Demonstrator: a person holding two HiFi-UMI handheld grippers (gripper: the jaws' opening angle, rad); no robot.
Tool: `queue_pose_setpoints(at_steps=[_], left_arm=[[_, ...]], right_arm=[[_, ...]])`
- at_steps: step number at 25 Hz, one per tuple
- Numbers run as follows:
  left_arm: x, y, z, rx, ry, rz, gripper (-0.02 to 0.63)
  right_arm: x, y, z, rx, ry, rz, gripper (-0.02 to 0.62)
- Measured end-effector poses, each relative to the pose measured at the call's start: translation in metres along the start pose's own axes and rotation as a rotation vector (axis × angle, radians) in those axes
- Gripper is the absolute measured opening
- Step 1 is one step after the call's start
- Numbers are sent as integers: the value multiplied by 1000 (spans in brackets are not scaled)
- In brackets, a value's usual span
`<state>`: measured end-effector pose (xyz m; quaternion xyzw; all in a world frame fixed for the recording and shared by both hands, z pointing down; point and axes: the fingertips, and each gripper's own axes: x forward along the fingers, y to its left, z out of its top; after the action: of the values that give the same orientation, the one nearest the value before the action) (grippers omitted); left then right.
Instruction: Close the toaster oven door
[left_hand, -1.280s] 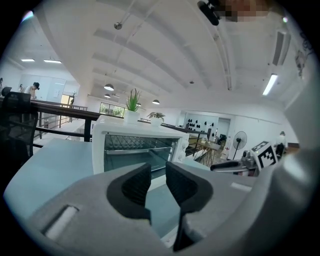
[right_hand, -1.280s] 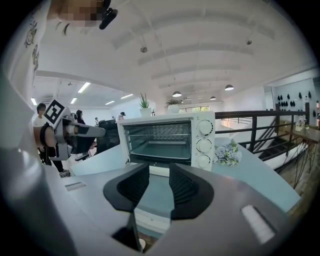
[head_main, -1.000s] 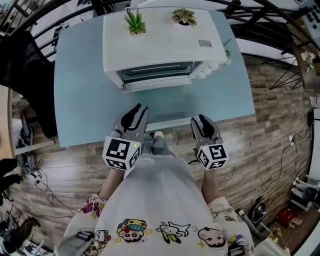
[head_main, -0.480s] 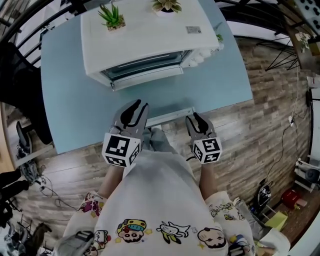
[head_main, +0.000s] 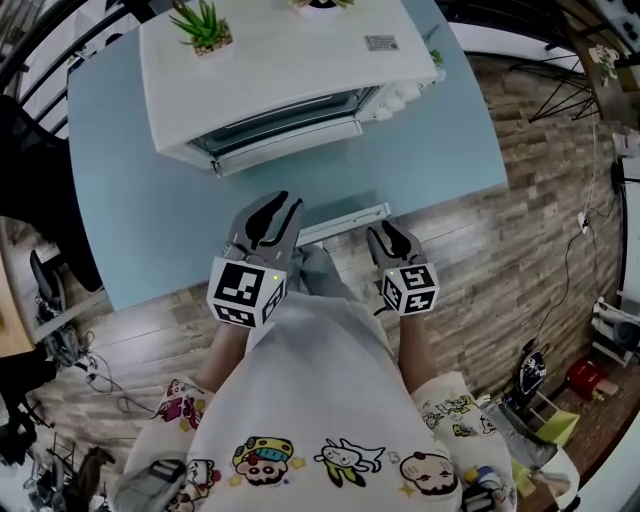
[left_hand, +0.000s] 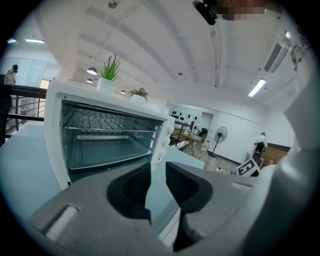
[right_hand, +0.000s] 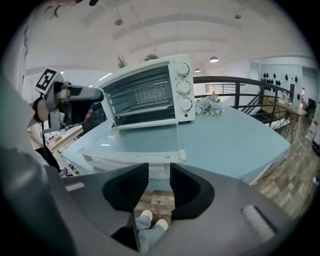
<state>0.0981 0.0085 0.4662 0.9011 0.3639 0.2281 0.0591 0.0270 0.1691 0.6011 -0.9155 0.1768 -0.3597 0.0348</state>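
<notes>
Glass door (right_hand: 137, 141) just beyond R tool (right_hand: 159, 175)

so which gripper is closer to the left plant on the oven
Left. The left gripper is roughly in front of that plant; the right gripper is farther off to its right.

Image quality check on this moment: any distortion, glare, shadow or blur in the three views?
Head view: evenly lit and sharp, table edges bowed by the wide lens. Left gripper view: black circular vignette, left gripper looms large and dark, toaster oven clear. Right gripper view: same vignette, pale sheen on the open door glass.
</notes>
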Motion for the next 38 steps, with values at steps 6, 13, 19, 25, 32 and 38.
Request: queue_pose_setpoints(at_steps=[6,13,19,25,32,38], left_arm=[[2,2,-1,4,8,-11,84],[3,6,-8,4,27,-14,84],[3,5,-11,10,38,-20,84],[3,5,-13,13,46,-22,84],[1,6,-16,11,47,-22,84],[-1,5,-17,12,46,-25,84]], right_arm=[[11,-8,-5,28,-10,-33,137],[20,-19,-15,66,-35,-57,137],[29,-22,-13,49,-60,-48,137],[32,-20,-10,37,-97,-44,115],[34,-17,-8,40,-115,-45,86],[33,-17,-6,42,-121,-53,84]])
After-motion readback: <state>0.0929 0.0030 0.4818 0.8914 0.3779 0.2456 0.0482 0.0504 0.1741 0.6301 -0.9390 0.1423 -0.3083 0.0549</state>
